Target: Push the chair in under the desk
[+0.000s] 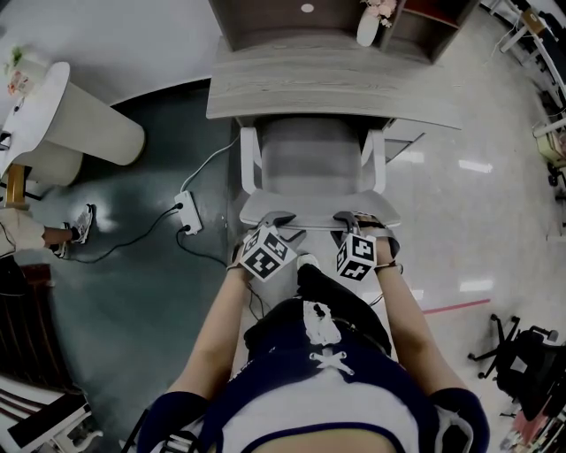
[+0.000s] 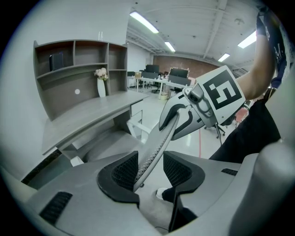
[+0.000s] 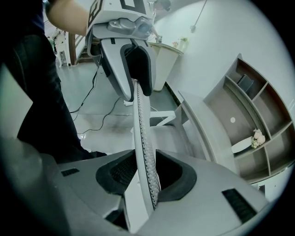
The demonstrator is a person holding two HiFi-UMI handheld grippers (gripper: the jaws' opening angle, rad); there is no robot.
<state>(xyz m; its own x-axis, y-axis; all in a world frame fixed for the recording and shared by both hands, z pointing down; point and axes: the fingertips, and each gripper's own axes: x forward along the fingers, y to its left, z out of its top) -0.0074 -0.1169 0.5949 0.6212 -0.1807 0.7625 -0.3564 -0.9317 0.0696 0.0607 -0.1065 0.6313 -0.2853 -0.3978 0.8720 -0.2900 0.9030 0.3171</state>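
Chair [image 1: 311,159] white, seat partly under surface [image 1: 336,84], backrest [image 1: 314,208] on near side, by person. Left gripper [image 2: 151,169] straddles backrest top edge: fingers [image 2: 123,173] narrow, one pad touching mesh, slight gap at other. Right gripper [image 3: 145,174] further right on same edge, fingers [image 3: 119,176] clamped on backrest. Vase [image 1: 369,26] on far surface.

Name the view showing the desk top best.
Head view: the desk top lies broad, seen from above. The left gripper view shows it slanted; the right gripper view, only a narrow strip.
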